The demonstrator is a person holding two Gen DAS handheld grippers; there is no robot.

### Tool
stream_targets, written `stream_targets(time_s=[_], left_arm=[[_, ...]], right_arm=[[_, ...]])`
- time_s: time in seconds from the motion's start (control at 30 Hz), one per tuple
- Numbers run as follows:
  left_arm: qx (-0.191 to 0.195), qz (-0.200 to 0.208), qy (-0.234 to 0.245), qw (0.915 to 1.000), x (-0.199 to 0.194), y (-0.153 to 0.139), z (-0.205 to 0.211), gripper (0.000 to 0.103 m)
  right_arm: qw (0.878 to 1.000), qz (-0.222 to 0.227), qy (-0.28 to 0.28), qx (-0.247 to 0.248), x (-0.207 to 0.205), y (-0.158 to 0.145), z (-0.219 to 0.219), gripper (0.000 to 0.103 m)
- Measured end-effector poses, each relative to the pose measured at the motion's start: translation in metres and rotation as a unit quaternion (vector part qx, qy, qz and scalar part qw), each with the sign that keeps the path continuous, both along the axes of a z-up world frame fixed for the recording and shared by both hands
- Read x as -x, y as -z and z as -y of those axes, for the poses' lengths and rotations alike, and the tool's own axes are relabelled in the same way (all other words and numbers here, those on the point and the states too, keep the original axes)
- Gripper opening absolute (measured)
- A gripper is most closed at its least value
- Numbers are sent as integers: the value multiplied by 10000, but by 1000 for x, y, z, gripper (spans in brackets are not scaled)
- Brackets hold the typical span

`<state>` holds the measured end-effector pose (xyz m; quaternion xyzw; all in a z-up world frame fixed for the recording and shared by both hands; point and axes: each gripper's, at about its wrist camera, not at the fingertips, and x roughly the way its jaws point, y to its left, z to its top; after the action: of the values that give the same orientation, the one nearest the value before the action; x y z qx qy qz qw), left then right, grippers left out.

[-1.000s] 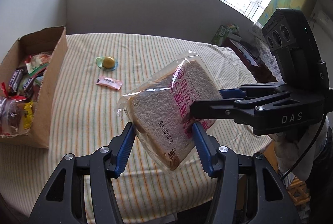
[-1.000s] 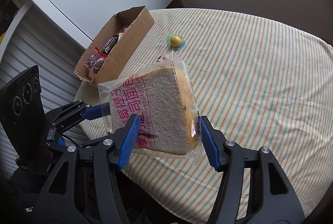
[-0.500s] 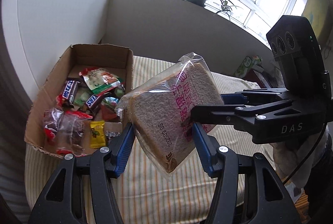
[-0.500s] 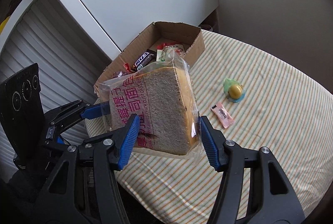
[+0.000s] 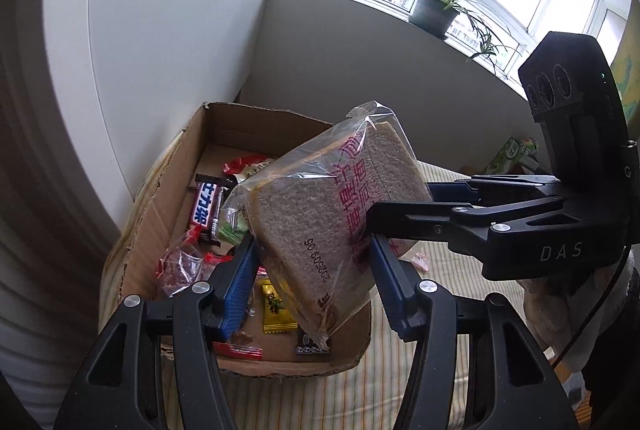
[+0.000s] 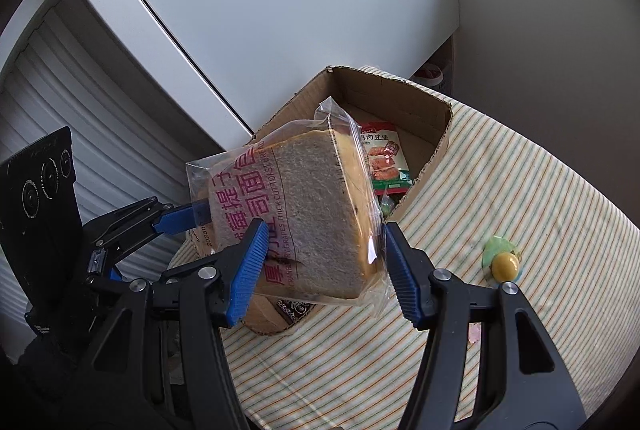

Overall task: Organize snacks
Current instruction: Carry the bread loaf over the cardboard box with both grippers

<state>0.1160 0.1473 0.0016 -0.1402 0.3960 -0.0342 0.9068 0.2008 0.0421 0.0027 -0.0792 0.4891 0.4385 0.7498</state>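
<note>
Both grippers have carried the bagged bread across the table: a second ago it hung over bare striped cloth with the cardboard box off to one side, and now it hangs directly over the box's open top. That puts this snack at the drop-off; lowering and letting go looks like the step left for it.

Taking the box as the landmark, it sits at the table's corner nearest the white wall, already holding chocolate bars, a red packet and a yellow sweet. The striped tablecloth spreads away from the box's far side.

Above the box, the bagged bread, a thick toast slice in clear plastic with pink lettering, tilts with one corner pointing down toward the box floor.

The left gripper pinches the bag's lower part between its blue pads, narrow and gripping. The right gripper straddles the bread's end from the opposite side; its pads sit close against the plastic, apparently gripping too.

Beyond the box on the cloth lies a small yellow sweet on a green wrapper, not yet put away.
</note>
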Motion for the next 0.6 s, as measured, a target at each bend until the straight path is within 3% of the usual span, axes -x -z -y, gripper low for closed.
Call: stream_targets(time_s=[0.27,0.6], left_arm=[[-7,-158,-213,9996,-14,11,-19,55],[-125,-229,-417,9988,-12,16,-29,55]], right_arm=[[9999,-143,-89,16,-17,15,-20,61],[9998,102,-28,167,-15,11,-26,61]])
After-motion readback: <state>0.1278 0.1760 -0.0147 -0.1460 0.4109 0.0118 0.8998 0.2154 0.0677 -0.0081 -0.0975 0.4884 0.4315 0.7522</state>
